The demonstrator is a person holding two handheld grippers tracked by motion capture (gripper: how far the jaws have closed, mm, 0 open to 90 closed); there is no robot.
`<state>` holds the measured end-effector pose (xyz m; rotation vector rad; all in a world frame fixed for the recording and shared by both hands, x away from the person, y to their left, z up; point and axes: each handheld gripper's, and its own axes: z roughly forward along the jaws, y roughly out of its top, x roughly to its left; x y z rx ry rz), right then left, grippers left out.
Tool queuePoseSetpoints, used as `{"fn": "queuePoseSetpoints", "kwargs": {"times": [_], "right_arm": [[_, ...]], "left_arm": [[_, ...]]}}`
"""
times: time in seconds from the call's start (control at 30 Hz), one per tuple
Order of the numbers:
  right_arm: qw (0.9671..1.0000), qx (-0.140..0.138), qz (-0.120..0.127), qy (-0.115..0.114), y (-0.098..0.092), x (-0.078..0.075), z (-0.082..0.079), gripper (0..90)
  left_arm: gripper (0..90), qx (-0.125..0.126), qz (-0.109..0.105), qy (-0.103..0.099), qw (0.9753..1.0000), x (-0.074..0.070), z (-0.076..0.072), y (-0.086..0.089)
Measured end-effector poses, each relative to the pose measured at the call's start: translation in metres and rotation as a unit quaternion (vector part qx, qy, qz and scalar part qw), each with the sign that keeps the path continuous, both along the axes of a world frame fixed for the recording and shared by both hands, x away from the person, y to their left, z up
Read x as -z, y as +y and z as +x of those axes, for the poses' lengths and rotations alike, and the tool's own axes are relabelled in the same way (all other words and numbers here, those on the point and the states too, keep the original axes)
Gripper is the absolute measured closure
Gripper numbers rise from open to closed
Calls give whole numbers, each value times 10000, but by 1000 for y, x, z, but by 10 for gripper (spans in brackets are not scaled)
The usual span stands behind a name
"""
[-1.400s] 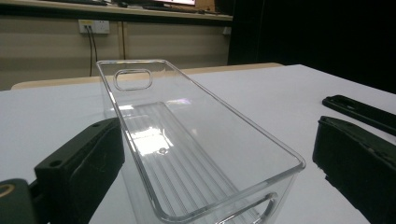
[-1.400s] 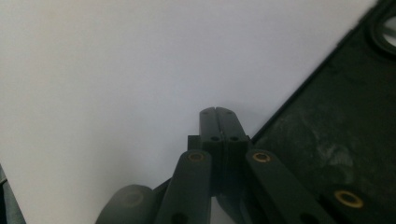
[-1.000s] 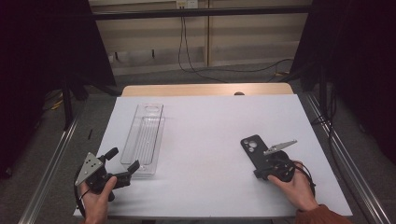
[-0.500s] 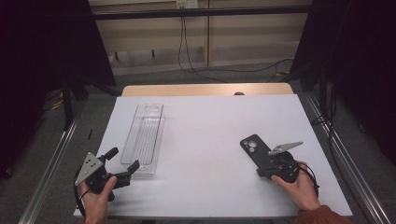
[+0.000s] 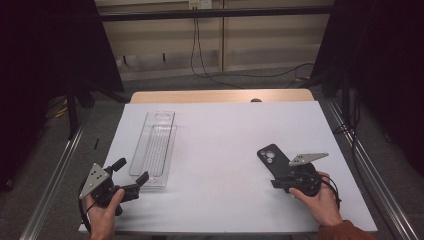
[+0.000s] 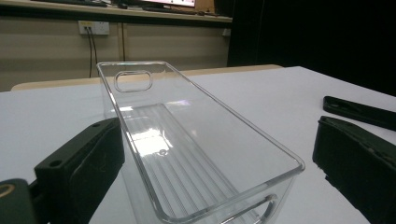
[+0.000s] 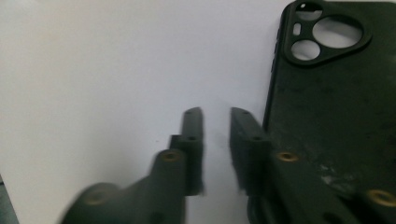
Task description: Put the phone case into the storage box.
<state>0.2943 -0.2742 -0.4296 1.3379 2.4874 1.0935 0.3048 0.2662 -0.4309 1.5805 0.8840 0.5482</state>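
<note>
A clear plastic tray [image 5: 156,142] lies lengthwise on the left of the white table [image 5: 220,135]. My left gripper [image 5: 131,171] is open at the tray's near end. In the left gripper view the tray [image 6: 135,81] runs away between the two wide-spread jaws of the left gripper [image 6: 217,126]. A black phone case [image 5: 270,156] lies camera cutout up on the right. My right gripper [image 5: 276,181] sits at its near left edge. In the right gripper view the case [image 7: 327,93] lies just right of the right gripper [image 7: 215,114], whose jaws stand a narrow gap apart with nothing between them.
The phone case [image 6: 359,112] also appears far right in the left gripper view. A wooden strip [image 5: 220,96] borders the table's far edge, with cables on the floor behind. Metal rails [image 5: 55,185] run along both sides. White surface lies bare between tray and case.
My right gripper has drawn back a little toward the person, off the phone case. The left gripper and the tray have stayed put.
</note>
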Motion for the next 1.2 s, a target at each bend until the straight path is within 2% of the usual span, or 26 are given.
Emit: {"fn": "queuePoseSetpoints", "kwargs": {"times": [0.03,0.1,0.17,0.23,0.33,0.5,0.57,0.63,0.77,0.83,1.03,1.13,1.17,1.2], "right_arm": [[10000,-24,10,-16,-1,-2,0,664],[9999,60,30,-80,-1,-4,-1,497],[9999,86,4,-119,-2,-6,-2,424],[9997,134,-13,-194,-2,-7,-2,304],[9995,236,31,-219,-2,-10,-1,191],[9986,408,183,-267,-8,-16,0,88],[9984,472,211,-248,-12,-17,-1,70],[9983,513,138,-234,-16,-16,1,47],[9976,638,-50,-273,-24,-13,5,67],[9972,712,-8,-239,-27,-12,8,68],[9968,746,-164,-253,-33,-10,18,85],[9974,692,-156,-141,-33,-9,23,86],[9973,644,-256,-238,-33,-9,24,86],[9968,679,-379,-199,-33,-8,26,85]], "left_arm": [[22,-7,8,3,10000,0,0,0],[22,-4,10,0,10000,0,0,0],[22,-13,0,10,10000,0,0,0],[22,-7,11,5,10000,0,0,0],[22,5,24,-2,10000,0,0,0],[22,-8,7,19,10000,0,-1,0],[22,5,13,15,10000,0,0,0],[22,4,10,12,10000,0,0,0],[22,8,18,7,10000,0,0,0],[22,12,22,9,10000,0,0,0],[22,5,28,10,10000,0,0,0],[22,23,51,22,10000,0,0,0],[22,25,50,20,10000,0,0,0],[22,17,29,15,10000,0,0,0]]}}
